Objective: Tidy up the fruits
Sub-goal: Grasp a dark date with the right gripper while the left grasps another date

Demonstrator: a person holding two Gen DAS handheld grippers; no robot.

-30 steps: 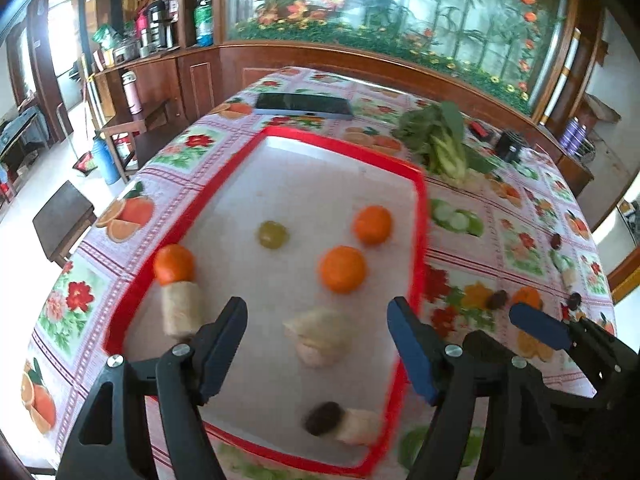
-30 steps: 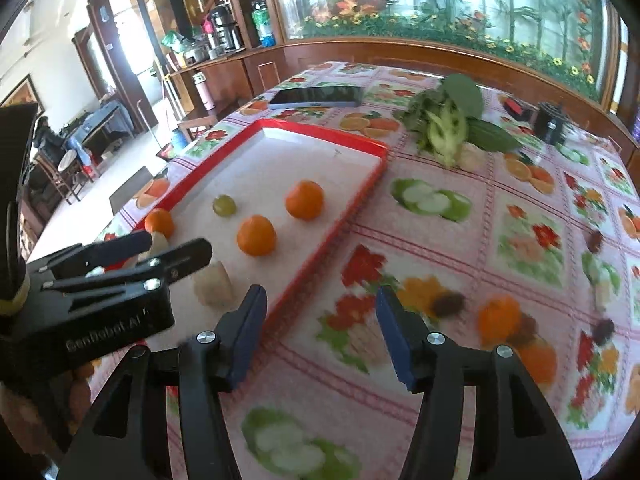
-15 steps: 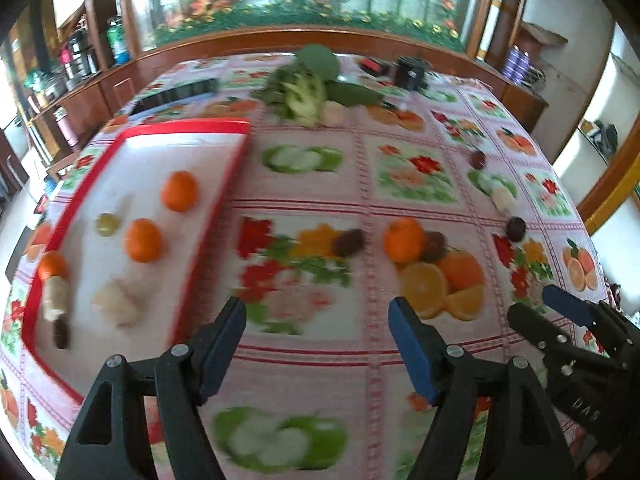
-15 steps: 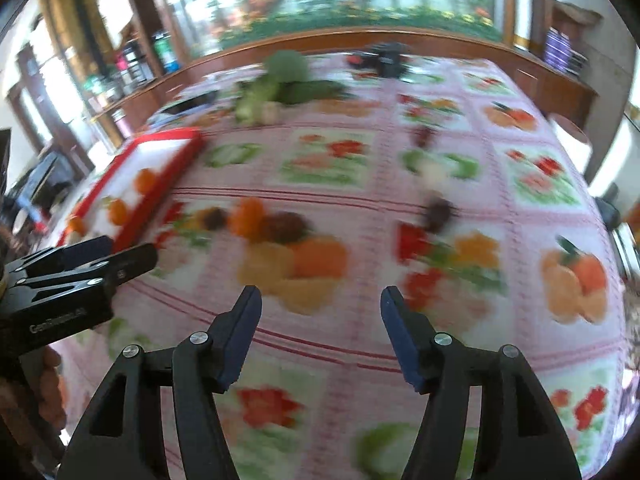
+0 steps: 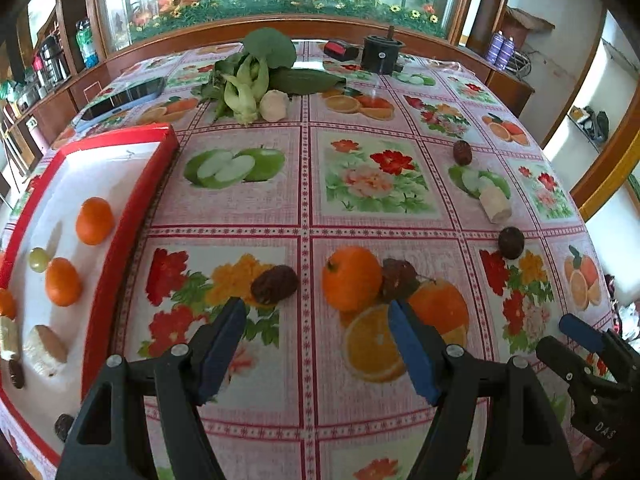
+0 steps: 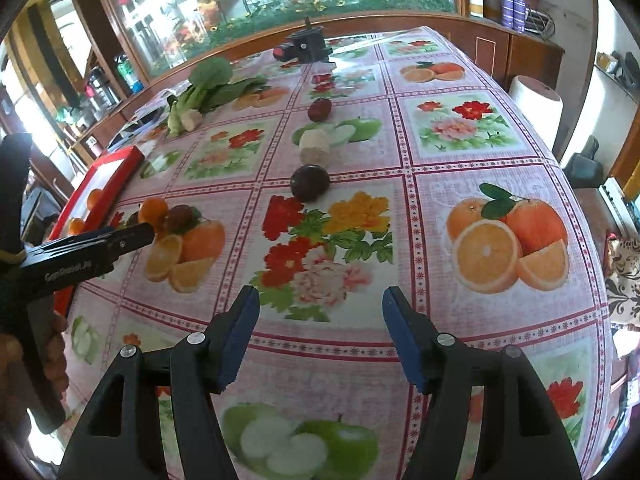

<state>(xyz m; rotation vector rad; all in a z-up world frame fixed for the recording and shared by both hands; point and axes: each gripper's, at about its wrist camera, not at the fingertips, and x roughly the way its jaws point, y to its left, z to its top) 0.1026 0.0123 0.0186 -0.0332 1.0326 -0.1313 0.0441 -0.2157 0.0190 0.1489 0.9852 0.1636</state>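
Jaws, left gripper [image 5: 316, 320]: spread wide, nothing between the pads, held low over the tablecloth [image 5: 304, 204].
Jaws, right gripper [image 6: 318, 306]: spread equally wide, empty, over a printed flower panel.
Loose fruit, near group: real orange [image 5: 351, 278] just ahead of the left gripper, touching a dark wrinkled fruit [image 5: 400, 280] on its right; brown date [image 5: 274, 284] a little apart on its left.
Loose fruit, far group: dark round fruit [image 6: 310, 182], pale cut chunk [image 6: 315, 146] and reddish fruit [image 6: 319, 109] in a rough line ahead of the right gripper, apart from one another.
Destination: red-rimmed tray [image 5: 132, 216] at the left, already carrying oranges, a green grape and pale pieces.
Step in hand (judged): approach for a pick – most likely the orange for the left gripper.
Caution, print: tablecloth shows printed oranges beside the real one – aim at the rounded body with a stem dimple, not the flat picture.
Approach: centre the orange between the pads, lower until the pads bracket its widest part, then close gently.
Caution, neighbour: keep the right-hand pad clear of the dark wrinkled fruit, or nudge the orange free first.
Handling: round and likely to roll – close squarely, lift straight up.
Placement: bare tray floor beside like fruit, apart from its neighbours.
Not for sorting (judged): bok choy [image 5: 244, 84] at the far side.
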